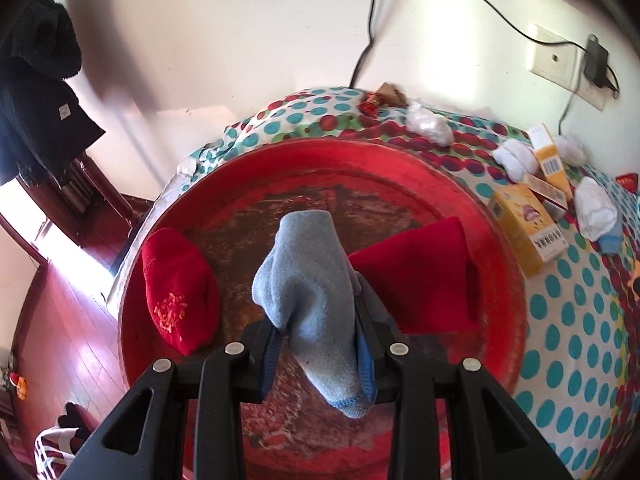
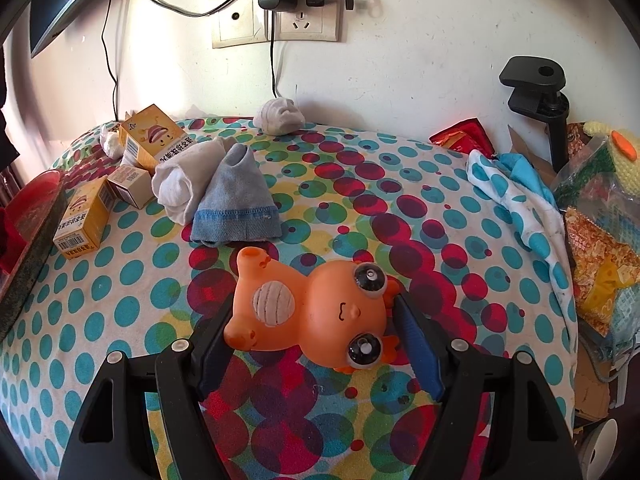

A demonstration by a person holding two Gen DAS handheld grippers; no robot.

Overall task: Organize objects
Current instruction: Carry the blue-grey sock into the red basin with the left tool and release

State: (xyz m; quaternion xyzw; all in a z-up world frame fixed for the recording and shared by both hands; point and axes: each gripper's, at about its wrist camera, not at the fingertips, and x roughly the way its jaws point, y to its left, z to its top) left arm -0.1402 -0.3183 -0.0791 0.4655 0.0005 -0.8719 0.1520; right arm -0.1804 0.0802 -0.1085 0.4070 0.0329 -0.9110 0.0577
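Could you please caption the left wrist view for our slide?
Left gripper holds a light blue sock over a red basin containing two red socks.

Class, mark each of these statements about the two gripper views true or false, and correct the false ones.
1. The left gripper holds a light blue sock above the red basin. True.
2. Two red socks lie in the basin. True: one on the left, one on the right.
3. The right gripper is shut on a yellow box. False: its fingers stand on either side of an orange toy; whether they press it cannot be told.
4. The toy stands upright. False: it lies on its side on the dotted cloth.
5. The yellow boxes sit inside the basin. False: the boxes lie on the cloth beside it.
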